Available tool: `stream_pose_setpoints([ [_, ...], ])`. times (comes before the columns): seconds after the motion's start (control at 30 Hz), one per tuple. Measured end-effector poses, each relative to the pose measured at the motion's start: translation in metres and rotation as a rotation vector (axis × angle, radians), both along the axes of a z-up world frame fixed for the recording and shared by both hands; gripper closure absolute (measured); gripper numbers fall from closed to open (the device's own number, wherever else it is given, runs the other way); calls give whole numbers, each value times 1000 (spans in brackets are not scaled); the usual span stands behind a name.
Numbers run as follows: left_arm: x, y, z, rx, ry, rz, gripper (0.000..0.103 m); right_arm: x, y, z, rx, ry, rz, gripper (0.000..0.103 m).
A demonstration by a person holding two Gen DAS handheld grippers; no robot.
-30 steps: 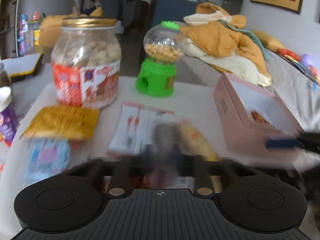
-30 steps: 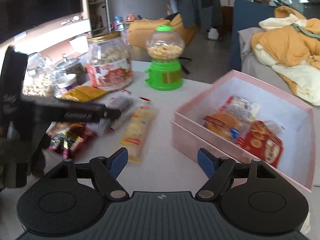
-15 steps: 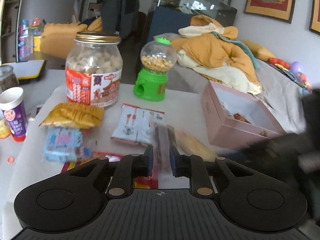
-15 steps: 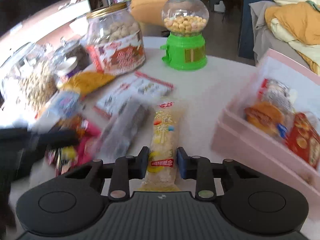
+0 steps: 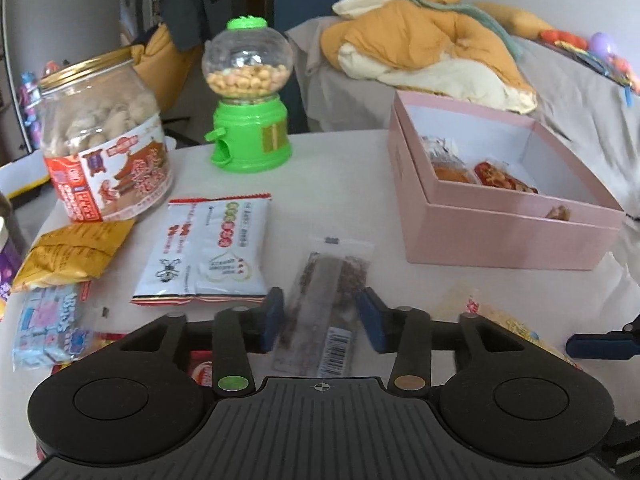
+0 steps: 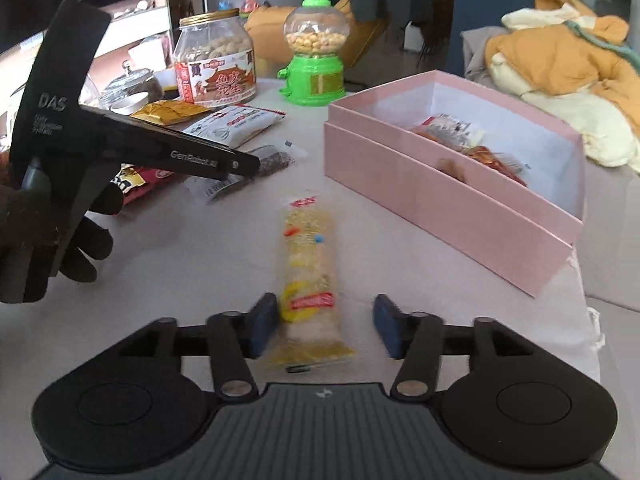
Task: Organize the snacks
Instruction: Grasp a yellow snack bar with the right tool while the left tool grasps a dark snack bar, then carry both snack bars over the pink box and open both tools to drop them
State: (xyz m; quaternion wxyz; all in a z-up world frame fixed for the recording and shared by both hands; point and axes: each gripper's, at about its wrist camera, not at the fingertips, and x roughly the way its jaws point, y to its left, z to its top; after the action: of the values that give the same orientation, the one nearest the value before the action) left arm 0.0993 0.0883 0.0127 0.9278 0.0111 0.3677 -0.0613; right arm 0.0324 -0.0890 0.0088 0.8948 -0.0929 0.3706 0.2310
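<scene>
Fingers of the left gripper (image 5: 320, 319) stand apart, having just been opening; the dark seed bar packet (image 5: 326, 304) lies flat between them on the tabletop (image 5: 340, 196), neither blue pad pressing it. Right gripper (image 6: 325, 327) likewise parted, jaws just opening; the yellow snack stick packet (image 6: 307, 276) lies lengthwise between the pads, close to the left pad, clear gap on the right side.

Pink box (image 6: 452, 204) sits toward the right edge of the tabletop, lid off, holding several wrapped snacks at its far end. White sachet (image 5: 208, 248) lies just left of the seed bar. Yellow pouch (image 5: 72, 252) and pale blue packet (image 5: 48, 320) near the left edge. Peanut jar (image 5: 104, 140) and green candy dispenser (image 5: 250, 100) upright at the far edge. A gloved hand (image 6: 44, 232) holds the left gripper's handle.
</scene>
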Motion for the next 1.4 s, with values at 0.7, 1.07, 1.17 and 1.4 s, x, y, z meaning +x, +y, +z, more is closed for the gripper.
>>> stream_pose_setpoints([
  [0.7, -94, -6, -4, 24, -17, -135, 58, 11, 4, -9, 47, -45, -80, 28],
  [1.07, -98, -9, -4, 22, -3, -104, 55, -7, 13, 0, 17, -23, -16, 74],
  [1.17, -103, -11, -6, 29, -20, -89, 56, -11, -4, 7, 48, 4, -54, 74],
  [1.4, -110, -13, -3, -3, -25, -46, 60, -27, -38, 33, 125, -3, -83, 74],
])
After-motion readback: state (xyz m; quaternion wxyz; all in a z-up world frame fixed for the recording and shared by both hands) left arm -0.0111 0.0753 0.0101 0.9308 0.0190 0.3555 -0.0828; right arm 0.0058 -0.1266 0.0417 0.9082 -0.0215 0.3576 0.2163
